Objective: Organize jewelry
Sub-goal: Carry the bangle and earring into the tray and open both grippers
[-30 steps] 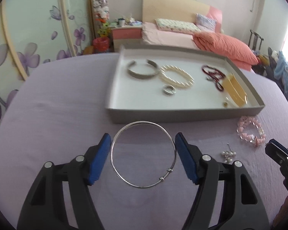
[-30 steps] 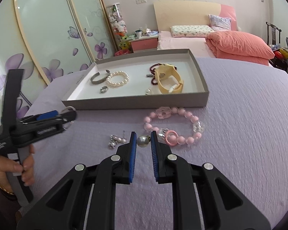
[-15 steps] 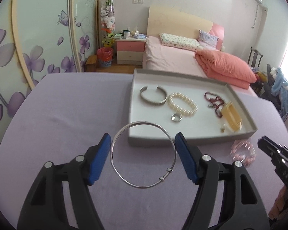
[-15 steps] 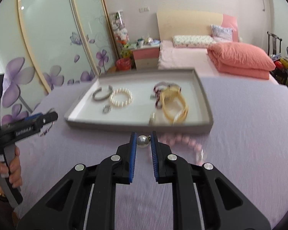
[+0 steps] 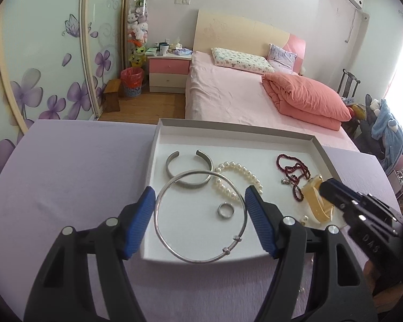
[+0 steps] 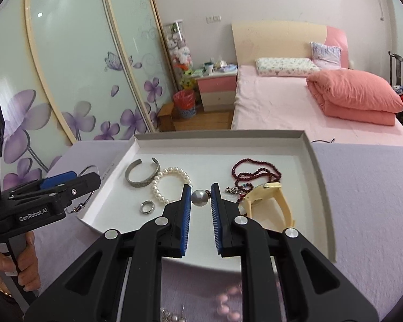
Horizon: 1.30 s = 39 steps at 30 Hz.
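My left gripper (image 5: 200, 204) is shut on a thin silver bangle (image 5: 174, 255) and holds it above the near left part of the white tray (image 5: 236, 127). My right gripper (image 6: 200, 197) holds a grey pearl earring (image 6: 199, 197) between its blue pads, above the tray's (image 6: 217, 135) middle. In the tray lie a silver cuff (image 5: 188, 170), a pearl bracelet (image 5: 239, 179), a small ring (image 5: 225, 210), dark red beads (image 5: 292, 171) and a cream bangle (image 5: 315, 201).
The tray sits on a lilac tablecloth (image 5: 67, 174). A pink bead bracelet (image 6: 228, 303) and small earrings (image 6: 172, 318) lie blurred on the cloth near me. A bed (image 5: 241, 94) and a flowered wardrobe (image 5: 40, 67) stand beyond the table.
Both grippers have risen and moved forward over the tray, each carrying its piece. The pink bracelet has dropped out of the left view.
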Motion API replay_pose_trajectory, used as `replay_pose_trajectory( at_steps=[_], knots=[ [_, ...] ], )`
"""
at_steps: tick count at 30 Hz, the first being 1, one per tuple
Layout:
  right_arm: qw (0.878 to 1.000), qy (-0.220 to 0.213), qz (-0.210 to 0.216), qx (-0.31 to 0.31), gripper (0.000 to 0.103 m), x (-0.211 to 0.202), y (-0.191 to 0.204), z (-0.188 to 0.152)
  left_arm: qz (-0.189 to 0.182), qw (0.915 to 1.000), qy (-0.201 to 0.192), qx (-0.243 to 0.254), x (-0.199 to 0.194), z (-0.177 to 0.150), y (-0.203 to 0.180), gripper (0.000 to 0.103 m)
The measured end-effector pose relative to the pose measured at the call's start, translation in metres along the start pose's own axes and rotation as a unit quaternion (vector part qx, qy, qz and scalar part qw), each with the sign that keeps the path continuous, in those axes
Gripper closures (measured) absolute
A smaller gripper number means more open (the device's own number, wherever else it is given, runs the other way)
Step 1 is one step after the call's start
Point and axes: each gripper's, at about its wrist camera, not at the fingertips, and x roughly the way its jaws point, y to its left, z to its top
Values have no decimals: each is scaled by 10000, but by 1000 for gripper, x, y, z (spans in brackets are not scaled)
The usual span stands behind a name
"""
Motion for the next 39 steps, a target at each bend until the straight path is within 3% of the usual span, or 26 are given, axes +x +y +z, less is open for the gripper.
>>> replay_pose_trajectory(
  at_steps=[6, 7, 9, 10, 24, 39],
  knots=[
    [9997, 221, 90, -38, 85, 13, 1, -3, -13, 9999, 95, 32, 18, 2, -2, 35],
    [9996, 239, 120, -30, 82, 13, 1, -4, -23, 9999, 109, 30, 20, 2, -2, 35],
    [9998, 175, 101, -36, 60, 8, -1, -5, -33, 9999, 125, 50, 23, 2, -3, 35],
    [9999, 125, 76, -47, 58, 5, -2, -6, -25, 9999, 129, 66, 24, 2, -4, 35],
    [9996, -68, -164, 222, 58, -19, -31, -12, -65, 9995, 292, -45, 38, 4, -8, 32],
    [9980, -235, -319, 501, 58, -73, -54, -43, 1, 9999, 16, -135, -20, -22, 17, 27]
  ],
)
